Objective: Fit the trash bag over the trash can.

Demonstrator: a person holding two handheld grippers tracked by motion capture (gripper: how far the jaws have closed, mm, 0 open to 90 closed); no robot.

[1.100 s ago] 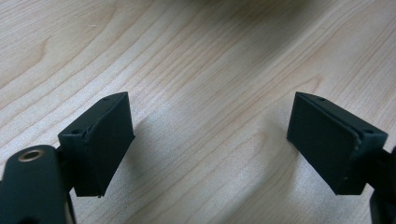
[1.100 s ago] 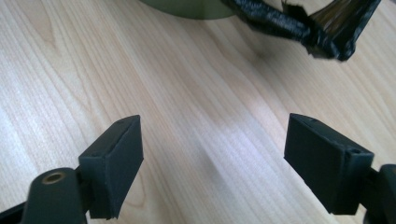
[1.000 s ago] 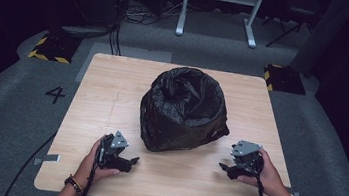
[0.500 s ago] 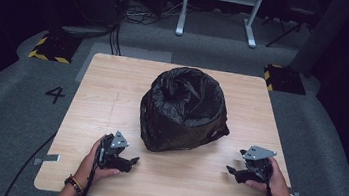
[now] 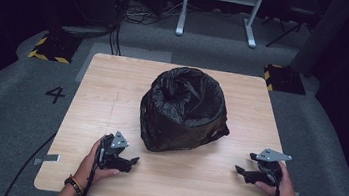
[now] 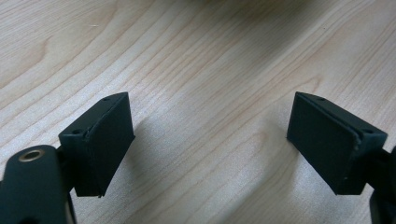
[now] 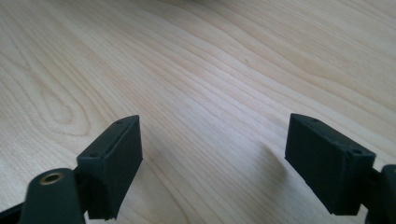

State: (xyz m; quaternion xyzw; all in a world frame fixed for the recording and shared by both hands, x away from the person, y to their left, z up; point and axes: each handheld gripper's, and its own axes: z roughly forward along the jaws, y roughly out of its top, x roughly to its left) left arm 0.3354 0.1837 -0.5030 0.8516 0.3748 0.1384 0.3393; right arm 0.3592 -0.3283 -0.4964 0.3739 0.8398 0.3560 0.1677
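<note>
Still idle: both grippers rest apart from the black bin bag

Right now the black bin bag (image 5: 182, 110) sits at the centre of the frame on the wooden surface (image 5: 113, 85), bulging, its neck twisted at the top. The left gripper (image 5: 130, 162), lower left, and the right gripper (image 5: 240, 171), lower right, lie on the wood with fingers (image 6: 102, 140) spread wide, grasping nothing. I judge the thin plastic could tear or slip if pinched by a loose fold, and the bag might roll. Compared with a second ago, the right gripper sits lower and further right; the left is unmoved.
</note>
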